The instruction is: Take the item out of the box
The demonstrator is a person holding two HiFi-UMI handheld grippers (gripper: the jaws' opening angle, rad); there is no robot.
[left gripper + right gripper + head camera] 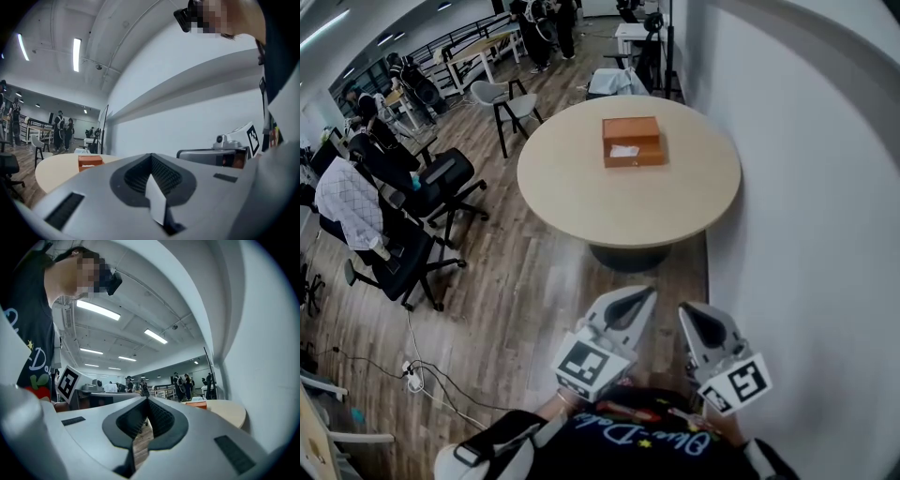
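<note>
box [633, 142] well beyond left gripper [647, 293]

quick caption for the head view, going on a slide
Both shut and empty, left gripper and right gripper held short of the round table bearing the orange box.

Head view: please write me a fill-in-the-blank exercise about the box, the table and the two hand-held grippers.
1. The orange box stands on a ___ table.
2. The jaws of the left hand-held gripper and the right hand-held gripper are both ___.
3. The floor is made of ___ planks.
Missing words: round; shut; wooden.
</note>
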